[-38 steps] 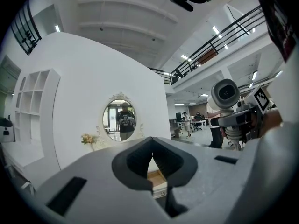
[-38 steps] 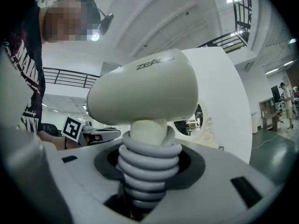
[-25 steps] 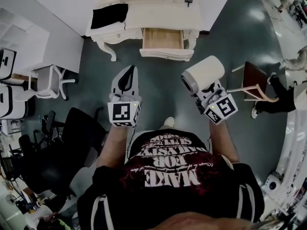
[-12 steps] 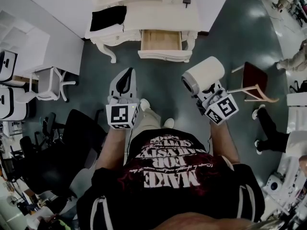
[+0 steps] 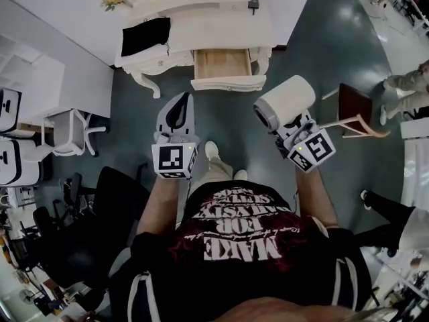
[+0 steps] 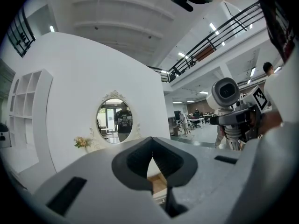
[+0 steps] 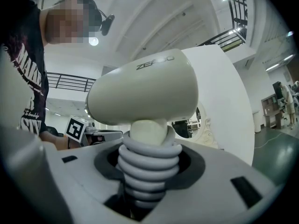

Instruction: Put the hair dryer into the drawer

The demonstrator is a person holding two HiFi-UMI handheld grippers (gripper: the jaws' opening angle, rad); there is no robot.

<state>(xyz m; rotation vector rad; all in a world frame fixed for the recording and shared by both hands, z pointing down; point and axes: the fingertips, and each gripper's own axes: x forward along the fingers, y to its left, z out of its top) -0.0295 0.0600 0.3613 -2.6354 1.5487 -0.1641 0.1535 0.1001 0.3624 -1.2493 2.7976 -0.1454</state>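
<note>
Currently the hair dryer (image 5: 285,102) is clamped in the right gripper (image 5: 291,127), the left gripper (image 5: 181,99) closed empty; the open drawer (image 5: 221,62) must be reached.

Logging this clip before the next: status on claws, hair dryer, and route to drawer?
Right claw shut on hair dryer, at its cord-wrapped handle. Left claw shut, empty. Drawer open ahead, dryer not yet in. Nothing seen blocking.

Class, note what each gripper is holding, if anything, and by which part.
The right gripper holds the hair dryer by its cord-wrapped handle; the left gripper, jaws together, holds nothing.
</note>
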